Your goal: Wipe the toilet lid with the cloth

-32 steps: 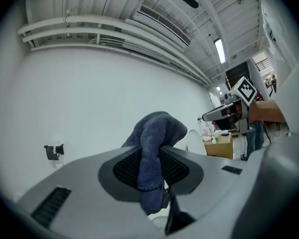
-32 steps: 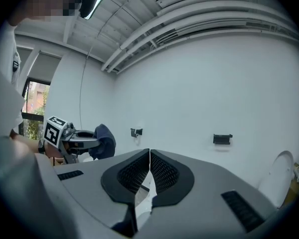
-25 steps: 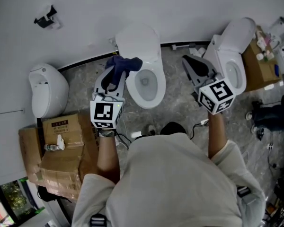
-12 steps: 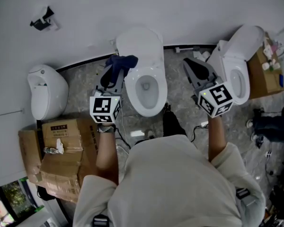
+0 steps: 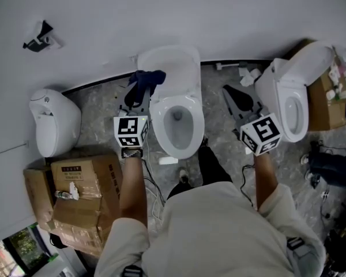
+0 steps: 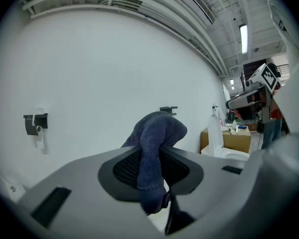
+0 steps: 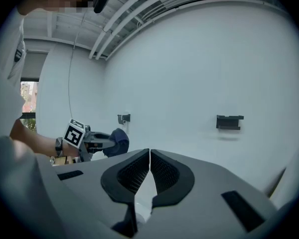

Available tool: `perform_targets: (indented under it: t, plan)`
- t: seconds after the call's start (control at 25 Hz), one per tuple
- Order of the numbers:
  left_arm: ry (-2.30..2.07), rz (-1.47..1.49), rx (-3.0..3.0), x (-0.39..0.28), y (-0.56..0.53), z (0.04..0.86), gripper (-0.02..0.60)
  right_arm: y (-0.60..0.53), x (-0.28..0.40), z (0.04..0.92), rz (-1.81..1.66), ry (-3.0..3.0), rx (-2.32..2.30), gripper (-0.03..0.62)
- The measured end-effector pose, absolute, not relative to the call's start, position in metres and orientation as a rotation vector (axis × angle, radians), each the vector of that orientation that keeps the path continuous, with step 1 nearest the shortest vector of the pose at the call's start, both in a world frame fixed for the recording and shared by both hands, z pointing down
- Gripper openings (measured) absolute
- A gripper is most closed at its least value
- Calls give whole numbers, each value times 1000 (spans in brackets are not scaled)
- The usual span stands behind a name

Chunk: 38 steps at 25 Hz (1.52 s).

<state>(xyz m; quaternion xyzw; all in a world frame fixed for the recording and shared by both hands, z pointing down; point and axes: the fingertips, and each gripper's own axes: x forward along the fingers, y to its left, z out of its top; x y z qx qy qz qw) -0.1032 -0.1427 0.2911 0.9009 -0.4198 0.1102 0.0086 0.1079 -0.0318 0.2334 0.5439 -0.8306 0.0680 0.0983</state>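
A dark blue cloth (image 5: 146, 79) (image 6: 154, 148) is pinched in my left gripper (image 5: 139, 92), which hangs just left of the middle toilet. That white toilet has its lid (image 5: 169, 65) raised against the wall and its bowl (image 5: 176, 124) exposed below. The cloth's bunched end reaches the lid's left edge in the head view. My right gripper (image 5: 235, 100) (image 7: 149, 158) is shut with nothing between its jaws, over the floor between the middle toilet and a second toilet (image 5: 293, 100) at the right. The right gripper view shows the left gripper (image 7: 97, 142) with the cloth (image 7: 118, 139) at its left.
A white urinal-like fixture (image 5: 51, 120) stands at the left, cardboard boxes (image 5: 78, 198) below it. Another box with bottles (image 5: 328, 105) sits at the far right. Cables lie on the grey stone floor (image 5: 219, 140). A small black fixture (image 5: 37, 39) hangs on the white wall.
Both grippers have shifted toward the wall, and the view has slid so the middle toilet sits more centred. The cloth stays gripped in the left gripper.
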Motion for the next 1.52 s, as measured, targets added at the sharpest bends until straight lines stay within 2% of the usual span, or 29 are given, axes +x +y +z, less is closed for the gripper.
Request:
perform_targets:
  t: [0.4,0.84,1.08,1.52]
  plan:
    - [-1294,487,2690,-70,-227,393,97,-87,143,278,290,-2400,1615,31]
    - [-1348,576,2546,-81,-291,474,97,-127,147,331,387,-2373,1557,31]
    - [-1362,603,2509,-73,-310,501,97,-132,157,350,409,-2345,1537,31]
    - [-1290,576,2545,-16,-331,516,97,-135,178,375,464,-2310,1539,31]
